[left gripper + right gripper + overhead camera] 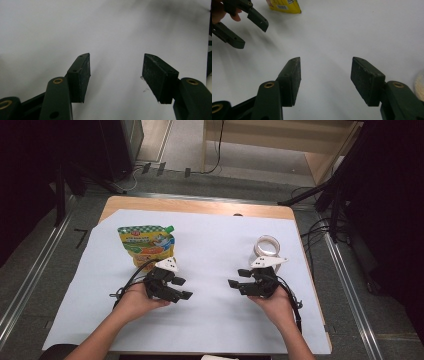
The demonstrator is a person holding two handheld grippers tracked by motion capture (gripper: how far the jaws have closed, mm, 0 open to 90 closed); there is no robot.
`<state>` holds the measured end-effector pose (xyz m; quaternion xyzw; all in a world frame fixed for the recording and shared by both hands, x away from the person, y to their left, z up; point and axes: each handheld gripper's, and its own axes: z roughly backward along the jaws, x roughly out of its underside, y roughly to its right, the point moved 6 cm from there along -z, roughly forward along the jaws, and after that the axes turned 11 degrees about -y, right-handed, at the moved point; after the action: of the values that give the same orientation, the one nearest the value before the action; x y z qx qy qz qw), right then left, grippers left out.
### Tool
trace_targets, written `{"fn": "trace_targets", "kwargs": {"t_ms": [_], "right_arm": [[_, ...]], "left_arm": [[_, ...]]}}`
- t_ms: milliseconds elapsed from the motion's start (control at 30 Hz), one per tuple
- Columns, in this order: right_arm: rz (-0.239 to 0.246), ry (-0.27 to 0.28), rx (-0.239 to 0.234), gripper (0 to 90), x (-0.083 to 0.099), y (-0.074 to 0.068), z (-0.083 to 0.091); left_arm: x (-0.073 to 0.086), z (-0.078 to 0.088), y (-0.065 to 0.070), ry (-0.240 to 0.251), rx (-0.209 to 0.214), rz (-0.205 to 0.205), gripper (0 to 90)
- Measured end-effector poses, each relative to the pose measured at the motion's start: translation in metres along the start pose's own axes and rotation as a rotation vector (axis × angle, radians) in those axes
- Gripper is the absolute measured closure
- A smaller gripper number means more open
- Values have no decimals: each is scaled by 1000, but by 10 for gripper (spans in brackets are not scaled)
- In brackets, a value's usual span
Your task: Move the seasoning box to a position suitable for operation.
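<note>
A yellow and green spouted pouch point(146, 245) lies on the white sheet point(215, 245) at the left, just beyond my left gripper point(183, 288). A clear round object point(266, 247), a cup or a roll, stands at the right behind my right gripper point(238, 278). Both grippers are held low over the sheet, pointing toward each other across a bare gap. The left gripper point(116, 65) is open over plain white sheet. My right gripper point(325, 67) is open too, with nothing between its jaws. Its view shows the left gripper point(249, 27) and the pouch's bottom edge point(284, 6).
The sheet covers a wooden table point(200, 205) whose far edge shows. A pale round rim point(419, 85) sits at the right edge of the right gripper view. Beyond the table are grey floor, cables point(320, 227) and dark stands.
</note>
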<state>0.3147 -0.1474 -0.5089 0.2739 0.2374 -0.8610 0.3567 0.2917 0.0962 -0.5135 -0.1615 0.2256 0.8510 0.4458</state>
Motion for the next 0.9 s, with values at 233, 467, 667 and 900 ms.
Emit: {"fn": "trace_targets", "kwargs": {"t_ms": [233,467,667,900], "right_arm": [[4,-4,19,408,1,2,4],[-9,9,40,420,4,7,19],[-41,29,54,419,5,17,37],[-80,59,99,396,7,32,57]], "left_arm": [[-1,0,0,-4,-3,-2,402],[-2,1,5,7,-5,-11,395],[-3,3,7,-1,15,3,395],[-4,5,9,-2,26,14,397]]}}
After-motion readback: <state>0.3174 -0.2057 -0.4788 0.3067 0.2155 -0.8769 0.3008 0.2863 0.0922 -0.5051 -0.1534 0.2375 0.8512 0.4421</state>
